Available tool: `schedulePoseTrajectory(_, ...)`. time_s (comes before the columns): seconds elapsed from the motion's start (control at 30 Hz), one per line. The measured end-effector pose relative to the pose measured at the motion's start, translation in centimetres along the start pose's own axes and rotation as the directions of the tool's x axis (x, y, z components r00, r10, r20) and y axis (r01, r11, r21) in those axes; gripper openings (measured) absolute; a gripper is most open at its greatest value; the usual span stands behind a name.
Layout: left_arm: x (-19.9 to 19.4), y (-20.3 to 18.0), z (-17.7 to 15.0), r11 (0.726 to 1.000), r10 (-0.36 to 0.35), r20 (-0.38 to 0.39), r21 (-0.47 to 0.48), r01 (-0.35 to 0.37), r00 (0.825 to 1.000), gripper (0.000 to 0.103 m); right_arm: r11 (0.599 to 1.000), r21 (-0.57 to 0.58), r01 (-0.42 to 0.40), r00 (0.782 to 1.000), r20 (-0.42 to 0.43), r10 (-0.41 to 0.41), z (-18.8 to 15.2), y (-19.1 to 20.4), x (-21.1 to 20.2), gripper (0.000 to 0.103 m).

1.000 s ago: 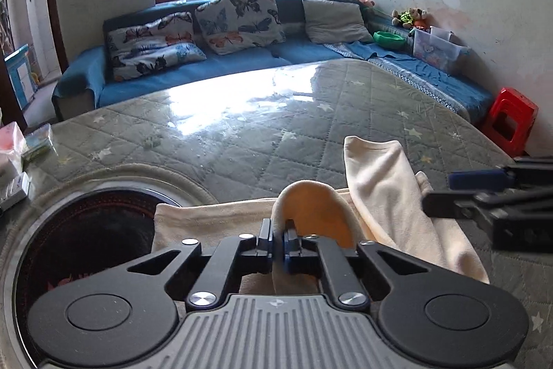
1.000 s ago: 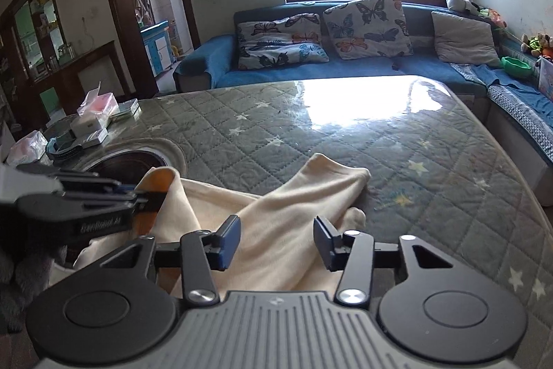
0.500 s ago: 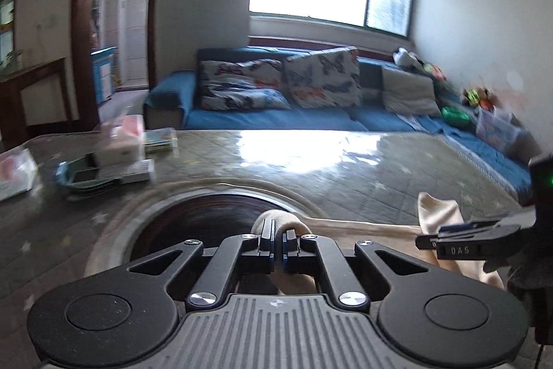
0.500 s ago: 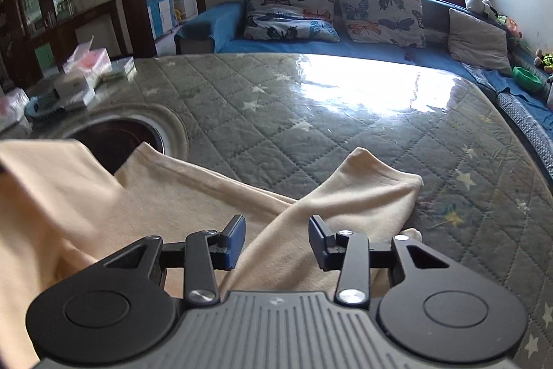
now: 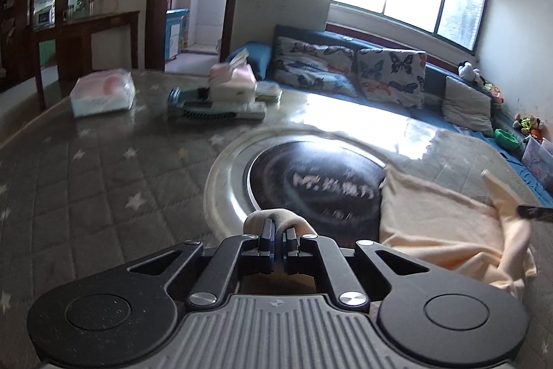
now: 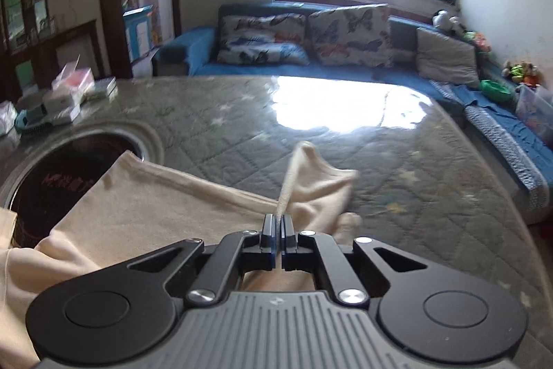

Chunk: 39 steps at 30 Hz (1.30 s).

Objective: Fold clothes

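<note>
Tissue packs (image 5: 102,91) and a small pile of boxes (image 5: 221,99) are sitting at the far left of the quilted surface (image 5: 103,182), well apart from my work, and a blue sofa (image 6: 345,64) with butterfly cushions (image 6: 349,35) is running under the window. A round dark induction hob (image 5: 311,182) is set into the surface just ahead of my left hand-held gripper (image 5: 275,239). The cream garment (image 6: 166,196) is lying across the surface, one edge overlapping the hob's rim. My left hand-held gripper is clenching a bunched fold of it, held low over the hob (both views are blurred). My right hand-held gripper (image 6: 277,230) is pinching another fold edge-on, a sleeve-like end (image 6: 321,175) standing up just beyond its tips.
</note>
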<state>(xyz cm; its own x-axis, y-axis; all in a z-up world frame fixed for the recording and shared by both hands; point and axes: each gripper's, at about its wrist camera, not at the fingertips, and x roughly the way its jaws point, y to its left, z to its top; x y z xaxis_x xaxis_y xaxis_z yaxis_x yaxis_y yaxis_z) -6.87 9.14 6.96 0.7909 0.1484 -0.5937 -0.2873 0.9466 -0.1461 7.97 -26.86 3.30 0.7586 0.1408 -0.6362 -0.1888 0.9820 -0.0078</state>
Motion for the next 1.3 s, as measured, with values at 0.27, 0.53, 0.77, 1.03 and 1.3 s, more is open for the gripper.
schedulePoseTrajectory(0.27, -1.0, 0.5, -2.2, 1.000, 0.014, -0.036, 0.013, -0.013, 0.999, 0.004, 0.989, 0.107, 0.105, 0.989, 0.092, -0.115, -3.8, -5.5, -7.8, 0.002)
schedulePoseTrajectory(0.53, -2.3, 0.9, -4.0, 1.000, 0.004, -0.093, 0.031, -0.001, 0.996, 0.005, 0.966, 0.199, 0.167, 0.983, 0.045, -0.179, -8.1, -8.9, -10.9, 0.002)
schedulePoseTrajectory(0.77, -2.8, 1.2, -3.6, 0.999, 0.002, -0.115, 0.038, 0.002, 0.993, 0.009, 0.973, 0.156, 0.170, 0.985, 0.004, -0.173, -9.1, -9.3, -10.1, 0.007)
schedulePoseTrajectory(1.03, -2.9, -0.3, -2.5, 0.995, 0.005, -0.071, 0.100, 0.002, 0.997, 0.030, 0.979, 0.107, 0.172, 0.985, -0.042, -0.168, -10.3, -9.8, -9.2, 0.043)
schedulePoseTrajectory(1.3, -2.1, -1.8, -1.5, 0.991, -0.030, -0.051, 0.125, 0.036, 0.998, 0.037, 0.971, -0.012, 0.240, 0.968, -0.073, -0.241, -10.0, -8.8, -6.0, 0.059)
